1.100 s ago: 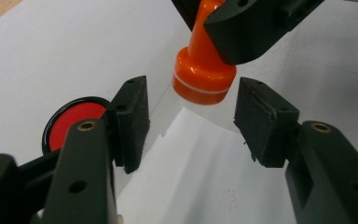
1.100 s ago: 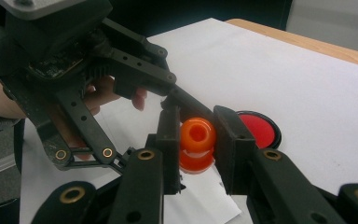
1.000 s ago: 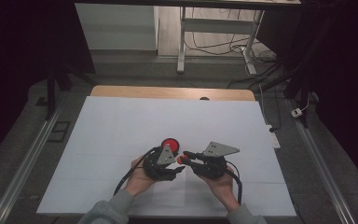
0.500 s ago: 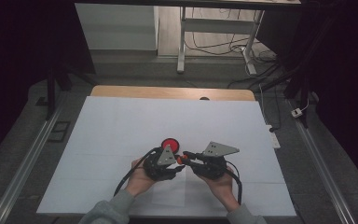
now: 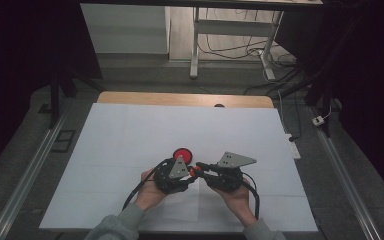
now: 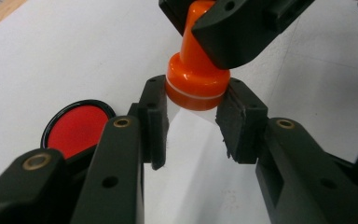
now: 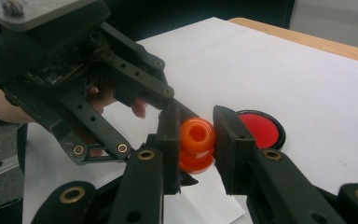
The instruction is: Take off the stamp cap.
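Observation:
An orange stamp with a knob handle and a wide base hangs between both grippers, just above the white sheet. My right gripper is shut on the stamp's handle. My left gripper comes from the opposite side. Its jaws have just been closing, and its pads now press on the sides of the stamp's base. In the high view the left gripper and right gripper meet tip to tip near the table's front. A round red ink pad lies flat just behind the left gripper.
A large white sheet covers the table, with a wooden edge at the far side. The red ink pad lies close to the left jaw. Cables trail from both grippers toward the person's forearms.
The left gripper's jaws have drawn in around the stamp's base. Both hands stay in place and the ink pad has not moved.

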